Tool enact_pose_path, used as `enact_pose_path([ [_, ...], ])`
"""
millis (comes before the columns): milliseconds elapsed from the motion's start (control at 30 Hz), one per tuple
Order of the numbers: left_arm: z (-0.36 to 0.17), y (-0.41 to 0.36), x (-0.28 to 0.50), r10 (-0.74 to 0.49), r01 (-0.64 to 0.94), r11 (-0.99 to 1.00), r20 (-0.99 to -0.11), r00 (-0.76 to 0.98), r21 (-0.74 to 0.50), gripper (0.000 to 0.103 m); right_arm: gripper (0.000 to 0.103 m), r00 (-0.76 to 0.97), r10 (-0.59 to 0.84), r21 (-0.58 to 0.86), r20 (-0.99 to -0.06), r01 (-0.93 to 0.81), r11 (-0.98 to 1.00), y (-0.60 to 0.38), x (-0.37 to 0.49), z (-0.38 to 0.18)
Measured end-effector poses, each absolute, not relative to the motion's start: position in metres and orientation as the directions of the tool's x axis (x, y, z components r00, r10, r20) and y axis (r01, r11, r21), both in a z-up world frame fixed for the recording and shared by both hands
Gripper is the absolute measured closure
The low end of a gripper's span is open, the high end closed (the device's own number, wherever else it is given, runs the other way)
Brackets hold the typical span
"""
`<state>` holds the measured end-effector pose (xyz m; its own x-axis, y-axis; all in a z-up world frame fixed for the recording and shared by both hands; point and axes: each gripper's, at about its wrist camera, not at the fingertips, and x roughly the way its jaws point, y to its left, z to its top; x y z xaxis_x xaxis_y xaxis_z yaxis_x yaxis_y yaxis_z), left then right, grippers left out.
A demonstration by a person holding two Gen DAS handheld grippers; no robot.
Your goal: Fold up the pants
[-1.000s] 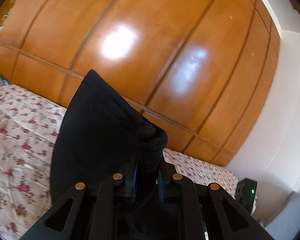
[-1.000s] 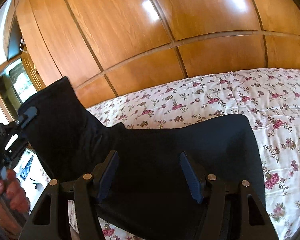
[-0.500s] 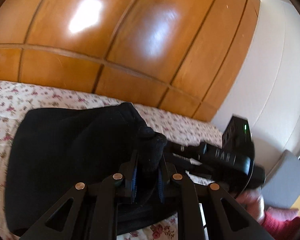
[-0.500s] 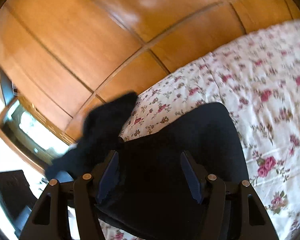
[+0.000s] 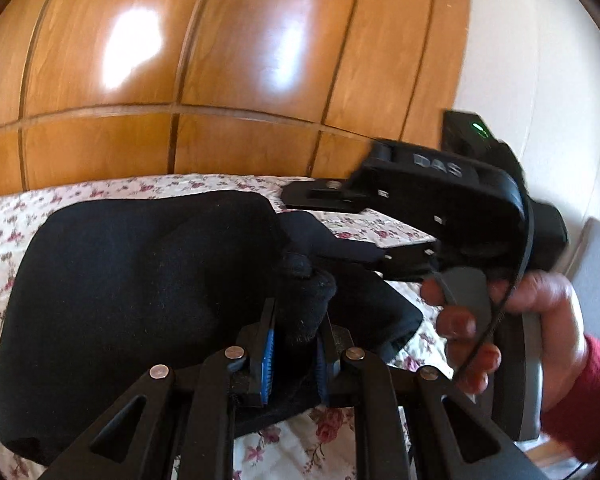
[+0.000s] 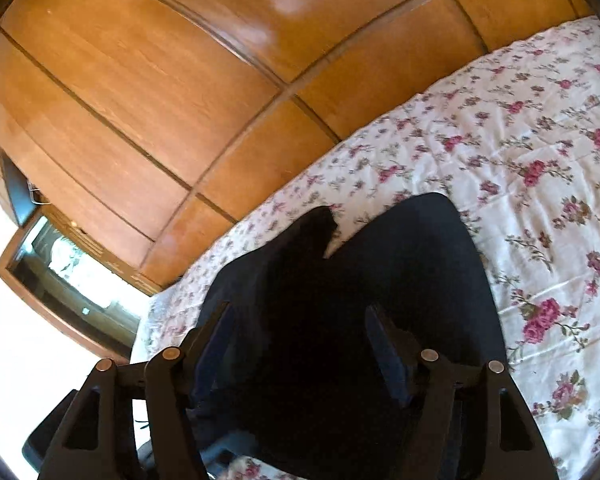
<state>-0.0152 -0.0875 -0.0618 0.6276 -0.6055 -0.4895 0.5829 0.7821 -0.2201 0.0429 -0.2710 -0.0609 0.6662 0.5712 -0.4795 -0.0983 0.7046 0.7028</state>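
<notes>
Behind the bed (image 6: 540, 128) stands a tall wooden wardrobe (image 5: 228, 80), its glossy panels filling the background of both views. On the bed's flowered sheet lie the black pants (image 5: 132, 280), already doubled into a thick, soft bundle with one loose flap standing up toward the wardrobe side. The cloth looks like a matt knit or fleece: light, limp, not slippery, and likely to sag wherever it is unsupported, so it is best taken at a bunched edge or corner through all layers rather than on the flat middle. The left tool (image 5: 294, 348) is nearly closed, its blue pads pinching a rolled wad of the fabric. The right tool (image 6: 300, 344) stands wide, its jaws having just been opening; the pants lie between and under its fingers, but the pads do not appear to press on them. From the left view, a hand (image 5: 512, 320) in a red sleeve grips the right tool's handle.
</notes>
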Motion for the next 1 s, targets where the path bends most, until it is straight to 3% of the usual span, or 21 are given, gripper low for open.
enact_pose_path([
  [200,-0.068,-0.099,-0.025,-0.604,0.628,0.765,-0.501,0.619,-0.147,0.087,0.033,0.607,0.581,0.67,-0.542,-0.106,0.735,-0.257,0.049,-0.071],
  [367,-0.073,-0.101,-0.025,-0.625,0.652,0.74,-0.527,0.576,-0.164,0.064,0.037,0.556,0.584,0.64,-0.591,-0.118,0.759,-0.243,0.057,-0.076],
  [433,-0.068,-0.094,-0.032,-0.654,0.676,0.716,-0.508,0.561,-0.175,0.064,0.043,0.531,0.612,0.665,-0.586,-0.116,0.738,-0.24,0.06,-0.079],
  [567,-0.056,-0.065,-0.043,-0.686,0.666,0.711,-0.427,0.589,-0.226,0.063,0.043,0.508,0.61,0.663,-0.608,-0.098,0.742,-0.235,0.065,-0.084],
  [633,-0.049,-0.044,-0.043,-0.661,0.621,0.745,-0.392,0.64,-0.242,0.063,0.055,0.506,0.61,0.655,-0.61,-0.111,0.747,-0.23,0.066,-0.085],
  [667,-0.045,-0.03,-0.041,-0.623,0.573,0.781,-0.372,0.688,-0.25,0.063,0.072,0.493,0.619,0.657,-0.612,-0.119,0.745,-0.227,0.067,-0.087],
  [733,-0.041,-0.009,-0.038,-0.565,0.498,0.825,-0.351,0.747,-0.268,0.062,0.077,0.49,0.615,0.645,-0.617,-0.131,0.753,-0.222,0.066,-0.087],
  [833,-0.041,0.03,-0.021,-0.44,0.331,0.884,-0.352,0.826,-0.329,0.041,0.085,0.508,0.604,0.617,-0.614,-0.169,0.769,-0.213,0.064,-0.078],
  [1000,-0.059,0.091,0.006,-0.303,0.075,0.885,-0.447,0.842,-0.459,0.041,0.086,0.536,0.589,0.583,-0.604,-0.207,0.786,-0.207,0.061,-0.063],
])
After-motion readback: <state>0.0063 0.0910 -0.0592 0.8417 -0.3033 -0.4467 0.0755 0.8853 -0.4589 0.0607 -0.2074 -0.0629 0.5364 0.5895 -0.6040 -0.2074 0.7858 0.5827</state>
